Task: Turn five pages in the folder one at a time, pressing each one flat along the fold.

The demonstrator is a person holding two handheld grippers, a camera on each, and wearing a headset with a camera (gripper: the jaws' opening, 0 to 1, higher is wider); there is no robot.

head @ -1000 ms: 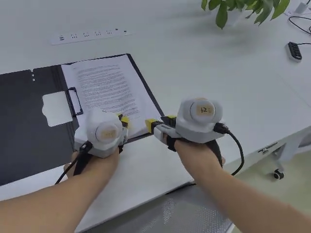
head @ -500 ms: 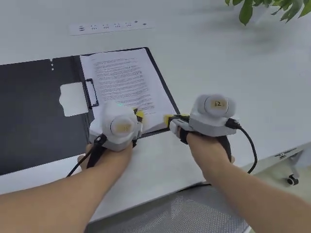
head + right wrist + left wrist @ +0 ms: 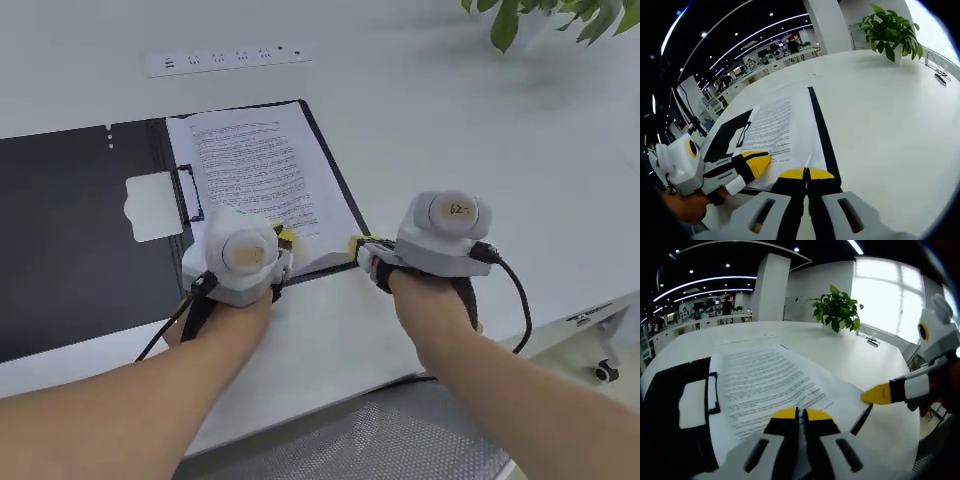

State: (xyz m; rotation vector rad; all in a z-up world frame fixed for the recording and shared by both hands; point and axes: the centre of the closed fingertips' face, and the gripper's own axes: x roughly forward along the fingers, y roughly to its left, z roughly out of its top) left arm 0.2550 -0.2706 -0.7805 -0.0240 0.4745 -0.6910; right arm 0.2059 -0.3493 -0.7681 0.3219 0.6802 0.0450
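**At the desk's near edge, two grippers meet at the folder's lower corner**

Open on the desk, toward its left edge, the folder lies with its black cover flat on the left. The printed page lies on the right half, held by the clip beside the fold.

The left gripper sits over the page's bottom edge. In the left gripper view its yellow fingertips are pressed together, with the text running up and away from them. It appears placed there to steady the stack or to be ready to smooth a sheet.

The right gripper is at the page's bottom right corner, just beside the folder's black border. That is probably because a single sheet is easiest to lift from a free corner, far from the clip. Its fingertips are also closed against each other, directly at that corner. Whether the sheet's edge is caught between them cannot be told.

The two grippers are near each other but apart, each one's yellow tip showing in the other's view. No sheet is raised, so the turn in hand looks to be at its picking-up stage. Near the far edge are a power strip and a plant, well apart from the work.
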